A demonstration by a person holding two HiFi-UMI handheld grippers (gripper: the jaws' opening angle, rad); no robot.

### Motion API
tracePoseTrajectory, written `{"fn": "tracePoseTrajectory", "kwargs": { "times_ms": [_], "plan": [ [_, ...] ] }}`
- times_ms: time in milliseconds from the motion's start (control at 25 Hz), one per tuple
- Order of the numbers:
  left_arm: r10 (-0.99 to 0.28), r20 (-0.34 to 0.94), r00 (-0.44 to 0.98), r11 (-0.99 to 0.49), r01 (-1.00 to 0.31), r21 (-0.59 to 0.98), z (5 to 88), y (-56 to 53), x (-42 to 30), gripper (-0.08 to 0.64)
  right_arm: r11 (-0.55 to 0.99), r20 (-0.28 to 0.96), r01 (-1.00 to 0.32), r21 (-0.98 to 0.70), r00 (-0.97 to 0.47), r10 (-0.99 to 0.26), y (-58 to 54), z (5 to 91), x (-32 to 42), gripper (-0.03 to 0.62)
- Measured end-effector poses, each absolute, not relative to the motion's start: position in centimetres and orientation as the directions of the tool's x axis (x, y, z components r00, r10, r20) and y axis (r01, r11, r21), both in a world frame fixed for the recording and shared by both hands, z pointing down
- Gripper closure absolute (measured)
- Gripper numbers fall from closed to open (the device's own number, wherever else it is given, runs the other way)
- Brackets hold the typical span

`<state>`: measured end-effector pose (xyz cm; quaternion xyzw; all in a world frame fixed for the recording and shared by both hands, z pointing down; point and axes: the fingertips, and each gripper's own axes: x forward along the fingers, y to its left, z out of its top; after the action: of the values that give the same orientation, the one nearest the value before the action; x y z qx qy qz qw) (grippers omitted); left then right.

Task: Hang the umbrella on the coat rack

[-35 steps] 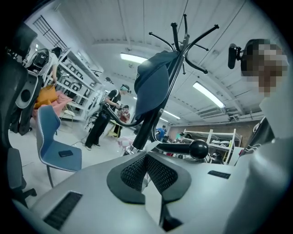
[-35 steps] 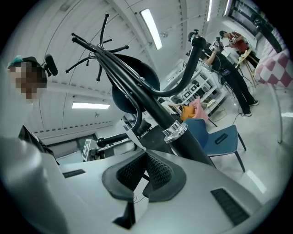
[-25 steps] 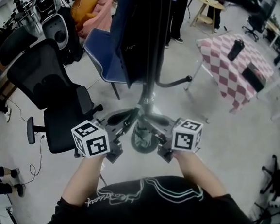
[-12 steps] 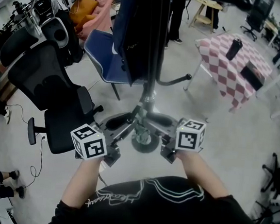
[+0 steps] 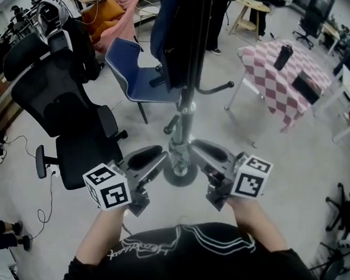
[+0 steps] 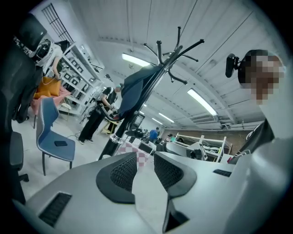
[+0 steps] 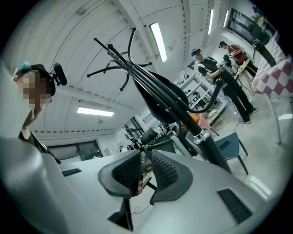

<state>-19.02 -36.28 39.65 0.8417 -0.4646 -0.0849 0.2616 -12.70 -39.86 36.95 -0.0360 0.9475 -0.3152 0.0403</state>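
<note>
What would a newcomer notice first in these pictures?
The coat rack stands in the middle of the floor, a dark umbrella hanging on it. Below it, the left gripper and the right gripper flank its pole, both empty, the right's jaws closing. A checkered table stands at upper right.

Black white-printed T-shirt [image 5: 213, 264]; grey left gripper [image 5: 150, 164], right gripper [image 5: 205, 160]

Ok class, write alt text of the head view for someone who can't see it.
From above, a person holds a left gripper and right gripper, both empty, either side of a coat rack; the right one's jaws are closing. A dark umbrella hangs on it, with a black chair at left and a checked table at right.
</note>
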Motion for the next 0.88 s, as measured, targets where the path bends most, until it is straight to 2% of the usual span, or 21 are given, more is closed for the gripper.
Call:
{"fn": "tracePoseTrajectory", "kwargs": {
  "times_ms": [440,640,880],
  "plan": [
    [-0.811,0.025,0.585,-0.511,-0.728,0.458,33.0,-24.5,-15.6,0.46,0.843,-0.109,-0.001,-0.538,-0.991,-0.071,-27.3,32.0,-9.8,0.554],
    [-0.804,0.014,0.595,-0.525,-0.72,0.453,32.1,-19.0,-14.4,0.509,0.851,-0.136,0.03,-0.525,-0.99,-0.049,-21.1,30.8,-8.4,0.561],
    [-0.746,-0.018,0.666,-0.618,-0.681,0.393,30.3,-13.3,-11.5,0.543,0.862,-0.168,0.047,-0.505,-0.985,-0.045,-15.4,29.4,-6.9,0.571]
  ]
}}
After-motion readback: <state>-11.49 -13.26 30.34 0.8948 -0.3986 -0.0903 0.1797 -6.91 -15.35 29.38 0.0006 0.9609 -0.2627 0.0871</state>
